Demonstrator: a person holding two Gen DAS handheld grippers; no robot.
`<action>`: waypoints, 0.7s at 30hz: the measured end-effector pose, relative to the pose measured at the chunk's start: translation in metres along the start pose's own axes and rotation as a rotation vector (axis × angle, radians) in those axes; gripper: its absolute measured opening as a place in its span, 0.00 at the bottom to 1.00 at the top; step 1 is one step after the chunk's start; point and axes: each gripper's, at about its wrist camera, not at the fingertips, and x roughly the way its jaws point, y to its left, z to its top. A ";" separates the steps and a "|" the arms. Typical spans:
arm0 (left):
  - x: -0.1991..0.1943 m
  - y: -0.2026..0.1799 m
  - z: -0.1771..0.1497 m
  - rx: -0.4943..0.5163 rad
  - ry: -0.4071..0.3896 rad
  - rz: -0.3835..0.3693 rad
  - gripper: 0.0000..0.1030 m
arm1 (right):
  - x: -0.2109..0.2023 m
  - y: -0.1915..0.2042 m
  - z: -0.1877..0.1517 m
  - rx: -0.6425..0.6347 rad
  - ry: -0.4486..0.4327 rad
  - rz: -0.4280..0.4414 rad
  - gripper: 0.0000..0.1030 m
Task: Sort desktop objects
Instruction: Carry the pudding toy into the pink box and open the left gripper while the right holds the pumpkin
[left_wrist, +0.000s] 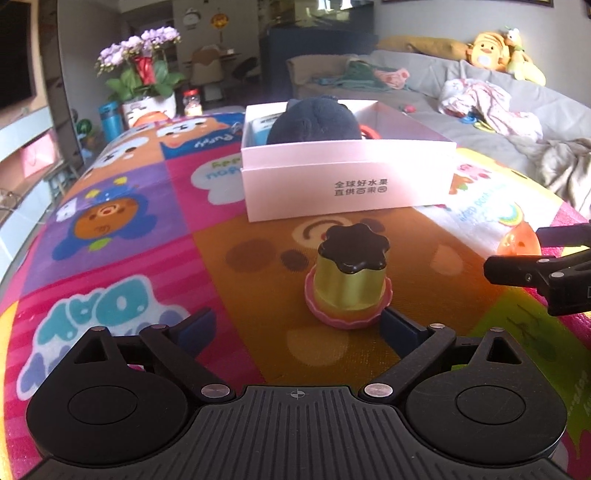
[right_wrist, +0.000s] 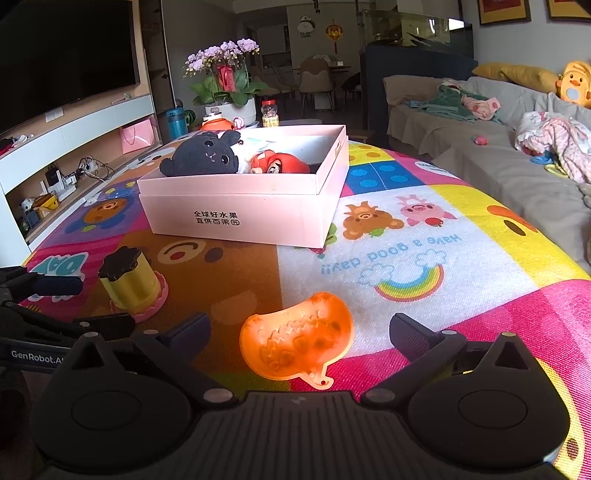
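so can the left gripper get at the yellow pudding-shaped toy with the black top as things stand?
Probably yes. The left gripper is open, and the yellow pudding-shaped toy stands upright directly ahead between its fingers, nothing in between.

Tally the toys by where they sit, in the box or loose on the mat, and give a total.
In the pink box: 2, the dark plush and the red figure
Loose on the mat: 2, the pudding toy and the orange mould
Total: 4

pink box (right_wrist: 236, 210) | orange mould (right_wrist: 295, 341) | yellow, black-lidded cup (left_wrist: 349, 277)
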 end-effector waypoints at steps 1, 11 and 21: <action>0.000 -0.001 0.000 0.003 -0.001 -0.002 0.97 | 0.000 0.001 0.000 0.000 -0.002 -0.005 1.00; 0.000 -0.002 -0.001 0.008 -0.001 -0.002 0.97 | 0.004 0.010 -0.003 -0.048 0.026 -0.021 0.59; 0.014 -0.025 0.014 0.054 -0.011 -0.075 0.93 | 0.004 0.008 -0.004 -0.041 0.020 -0.022 0.58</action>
